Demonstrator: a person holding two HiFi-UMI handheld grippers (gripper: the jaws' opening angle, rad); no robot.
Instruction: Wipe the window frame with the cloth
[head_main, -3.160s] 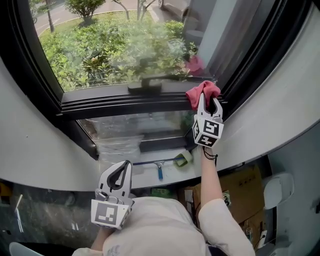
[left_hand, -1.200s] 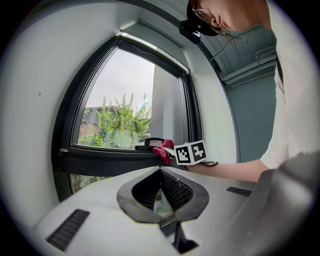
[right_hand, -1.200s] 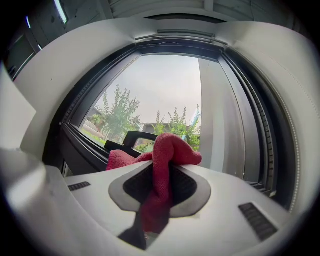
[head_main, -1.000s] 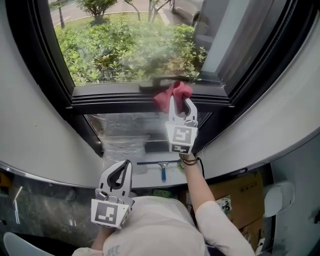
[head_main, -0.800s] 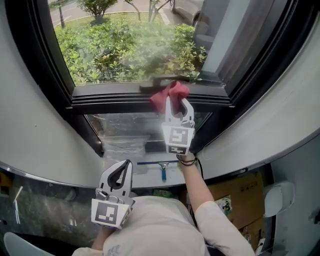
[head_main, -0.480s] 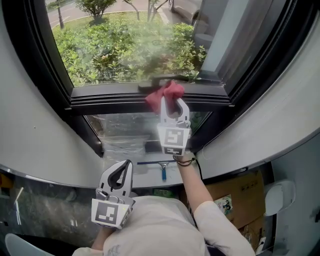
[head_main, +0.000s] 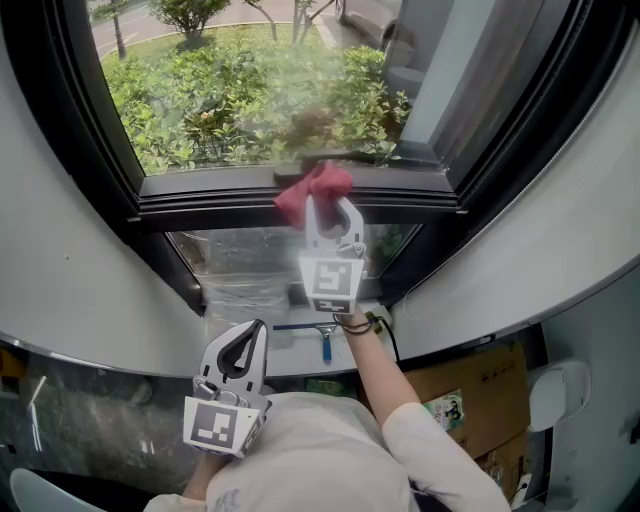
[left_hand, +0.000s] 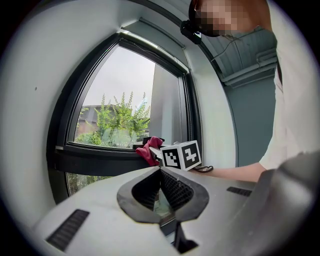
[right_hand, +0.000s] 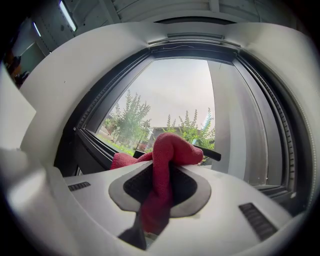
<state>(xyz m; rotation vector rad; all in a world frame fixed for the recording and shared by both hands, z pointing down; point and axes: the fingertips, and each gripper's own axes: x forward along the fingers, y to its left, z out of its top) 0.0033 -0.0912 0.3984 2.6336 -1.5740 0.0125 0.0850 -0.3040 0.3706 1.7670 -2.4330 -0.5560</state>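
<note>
our right gripper (head_main: 322, 204) clamped on the red cloth (head_main: 309, 186), cloth bunched against the black window frame (head_main: 200, 197) on its horizontal rail, just below the window handle (head_main: 340, 157), our left gripper (head_main: 252, 336) low by our torso, jaws together, empty

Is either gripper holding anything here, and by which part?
The right gripper is shut on the red cloth, pinching a bunched fold. The rest bulges past its tips. The left gripper is shut and holds nothing.
</note>
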